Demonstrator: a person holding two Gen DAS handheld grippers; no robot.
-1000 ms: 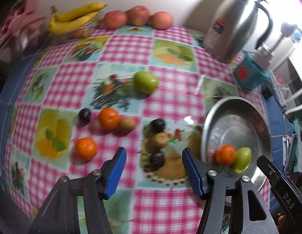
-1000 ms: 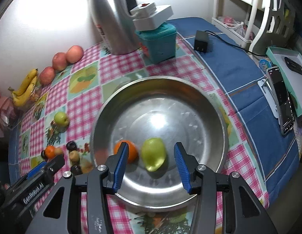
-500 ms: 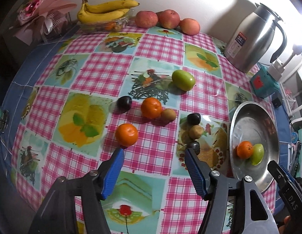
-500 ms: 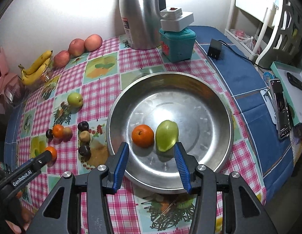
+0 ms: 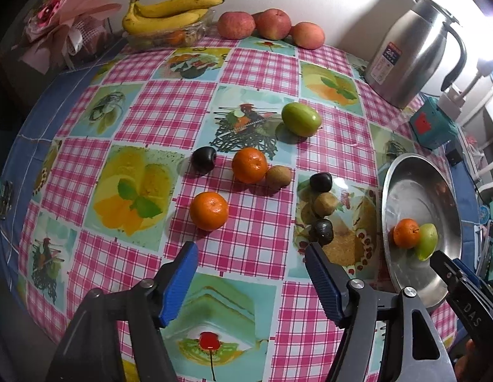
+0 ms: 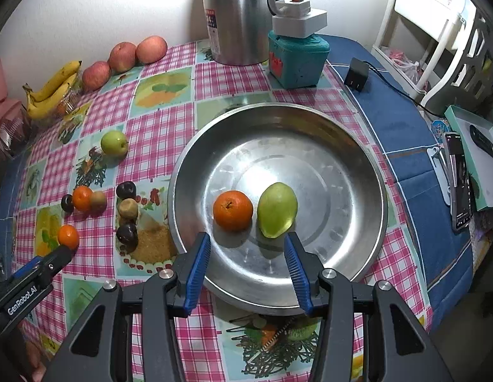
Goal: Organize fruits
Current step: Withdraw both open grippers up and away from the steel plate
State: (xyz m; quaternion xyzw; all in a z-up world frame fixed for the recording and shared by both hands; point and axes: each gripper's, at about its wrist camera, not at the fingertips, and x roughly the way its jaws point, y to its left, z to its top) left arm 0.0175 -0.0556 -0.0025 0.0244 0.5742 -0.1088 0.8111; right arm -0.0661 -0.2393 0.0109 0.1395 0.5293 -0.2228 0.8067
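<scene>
The left gripper (image 5: 249,256) has 2 black angular arms, each ending in a blue ribbed pad (image 5: 179,281). A round silver screw (image 5: 355,284) sits on each arm near its pad. Seen from the right wrist, its black side carries white "GenRobot.AI" lettering. The right gripper (image 6: 247,238) is built alike: black frame, blue ribbed pads (image 6: 198,272), silver screws (image 6: 329,274). Its side reads "DAS" in the left wrist view.

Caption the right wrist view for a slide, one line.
Right gripper, fingers apart and empty, above the steel bowl holding an orange and a green fruit.
</scene>
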